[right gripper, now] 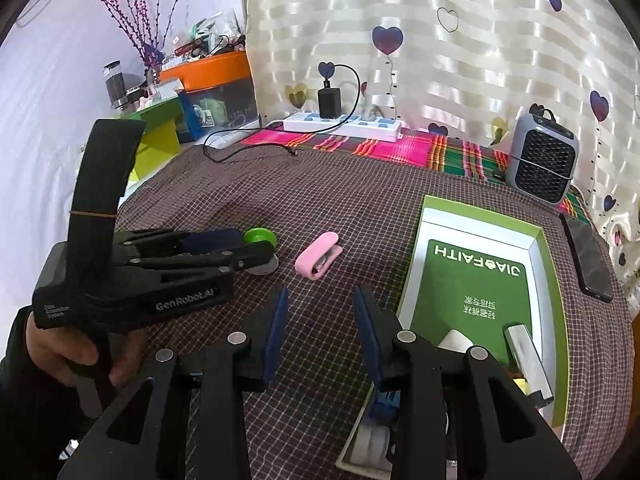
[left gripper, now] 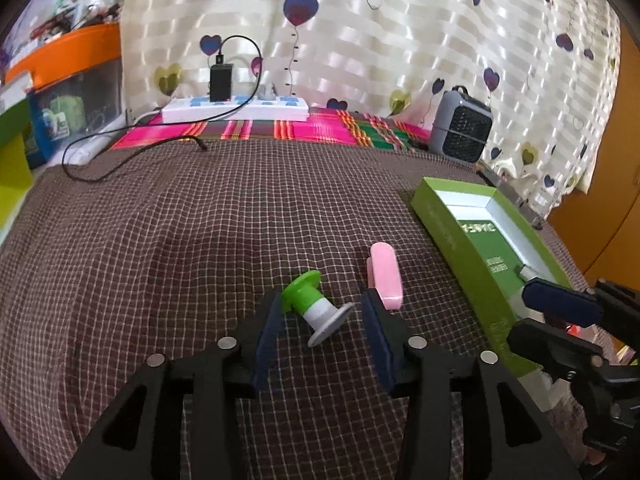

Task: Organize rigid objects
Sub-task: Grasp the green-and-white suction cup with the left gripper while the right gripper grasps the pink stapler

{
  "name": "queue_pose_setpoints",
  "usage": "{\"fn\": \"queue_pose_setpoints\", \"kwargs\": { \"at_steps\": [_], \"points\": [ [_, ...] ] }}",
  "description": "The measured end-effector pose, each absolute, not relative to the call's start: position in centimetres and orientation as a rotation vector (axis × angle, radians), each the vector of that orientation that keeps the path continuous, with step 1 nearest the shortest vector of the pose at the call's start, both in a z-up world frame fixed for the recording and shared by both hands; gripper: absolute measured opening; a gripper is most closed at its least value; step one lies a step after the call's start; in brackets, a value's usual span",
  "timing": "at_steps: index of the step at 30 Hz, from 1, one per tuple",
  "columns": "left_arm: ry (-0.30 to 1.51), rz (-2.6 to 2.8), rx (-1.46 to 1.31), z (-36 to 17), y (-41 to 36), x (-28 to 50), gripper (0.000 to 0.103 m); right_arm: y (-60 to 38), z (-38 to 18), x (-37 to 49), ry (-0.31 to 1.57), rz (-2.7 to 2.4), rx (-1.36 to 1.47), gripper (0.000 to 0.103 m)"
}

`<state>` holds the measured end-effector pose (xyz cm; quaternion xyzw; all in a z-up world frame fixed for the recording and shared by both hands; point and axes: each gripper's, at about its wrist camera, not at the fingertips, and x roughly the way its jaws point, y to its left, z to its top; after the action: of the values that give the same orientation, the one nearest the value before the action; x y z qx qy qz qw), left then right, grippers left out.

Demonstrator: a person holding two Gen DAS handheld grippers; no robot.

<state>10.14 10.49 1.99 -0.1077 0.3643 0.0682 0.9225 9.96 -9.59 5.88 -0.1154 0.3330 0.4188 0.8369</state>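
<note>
Brown checked cloth (left gripper: 168,248) covers the whole tabletop in the left wrist view, with a bright pink and green plaid strip at the far edge, a white power strip (left gripper: 236,109) with a black charger plugged in, and a small grey fan heater (left gripper: 461,125) against the heart-print curtain (left gripper: 380,40). Left gripper (left gripper: 320,312) has its jaws spread wide, and lying on the cloth right between the blue pads is a little green-and-white spool-shaped thing (left gripper: 316,308), tipped on its side, not pinched by either pad as far as I can see. Just past the right pad sits a pink clip-like piece (left gripper: 385,275). Off to the right there's an open green box (left gripper: 472,248), and the right gripper (left gripper: 560,312) pokes in over its near end. Switching to the right wrist view: same cloth (right gripper: 340,200), and the right gripper (right gripper: 320,324) is about half open with nothing between the pads, just cloth under it. Green box (right gripper: 556,280) is to its right, with a green JIAOFAITH card lying inside, plus a silver bar-shaped item (right gripper: 528,364) at the near end. A dark phone (right gripper: 588,258) lies beside the box. The pink piece (right gripper: 318,260) is further out on the cloth, and the left gripper (right gripper: 256,250), held in a hand (right gripper: 80,352), reaches over the spool (right gripper: 260,236).
</note>
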Motion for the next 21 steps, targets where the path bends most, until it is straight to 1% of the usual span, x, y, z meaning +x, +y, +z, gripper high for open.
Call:
{"fn": "queue_pose_setpoints", "kwargs": {
  "at_steps": [3,9,17,21],
  "points": [
    [0.73,0.143,-0.203,2.3,11.0,10.0,0.042,-9.3,5.8,10.2,0.706,0.895,-0.246,0.035],
    [0.718,0.093,-0.146,2.8,11.4,10.7,0.047,-8.9,5.5,10.7,0.717,0.902,-0.248,0.035],
    [0.761,-0.032,-0.045,2.0,10.6,11.8,0.048,-8.8,5.3,11.2,0.729,0.893,-0.245,0.035],
    [0.779,-0.069,-0.056,1.7,11.1,11.9,0.048,-8.4,5.2,11.3,0.735,0.892,-0.254,0.035]
  ]
}}
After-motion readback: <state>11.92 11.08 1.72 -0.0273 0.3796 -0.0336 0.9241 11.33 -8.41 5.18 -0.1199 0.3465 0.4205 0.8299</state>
